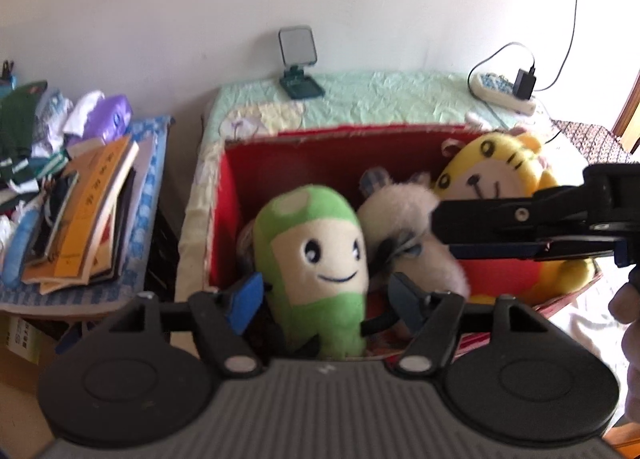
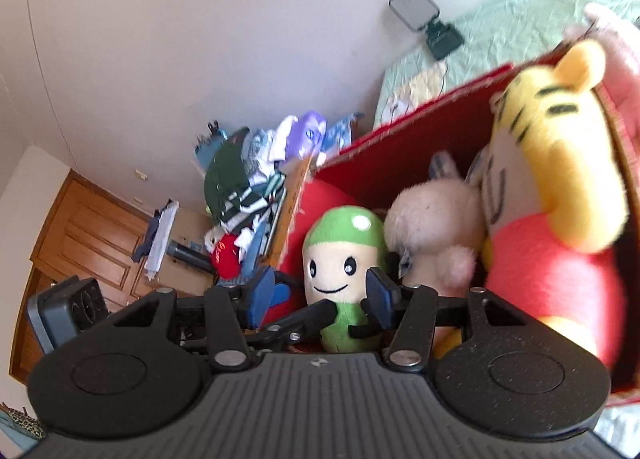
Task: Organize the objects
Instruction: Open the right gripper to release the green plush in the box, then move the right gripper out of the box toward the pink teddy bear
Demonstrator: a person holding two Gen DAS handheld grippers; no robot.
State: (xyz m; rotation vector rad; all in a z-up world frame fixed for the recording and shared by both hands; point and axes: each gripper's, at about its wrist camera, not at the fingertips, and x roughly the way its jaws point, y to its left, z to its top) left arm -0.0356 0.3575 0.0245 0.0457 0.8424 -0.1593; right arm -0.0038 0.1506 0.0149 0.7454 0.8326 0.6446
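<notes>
- Three plush toys sit in the red box point(image 1: 256, 163) on the bed: the green plush point(image 1: 316, 259) at the near wall, the white plush point(image 1: 400, 215) in the middle, the yellow tiger point(image 1: 500, 175) on the right.
- To do this well, I judge I should settle the green plush upright, then back out without snagging it.
- My left gripper point(image 1: 324, 299) is spread wide around the green plush, and whether it touches is unclear.
- My right gripper point(image 2: 320, 295) is open too, holding nothing.

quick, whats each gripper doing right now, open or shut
Left gripper: open, fingers either side of the green plush, not clamped.
Right gripper: open, holding nothing, above the red box.
</notes>
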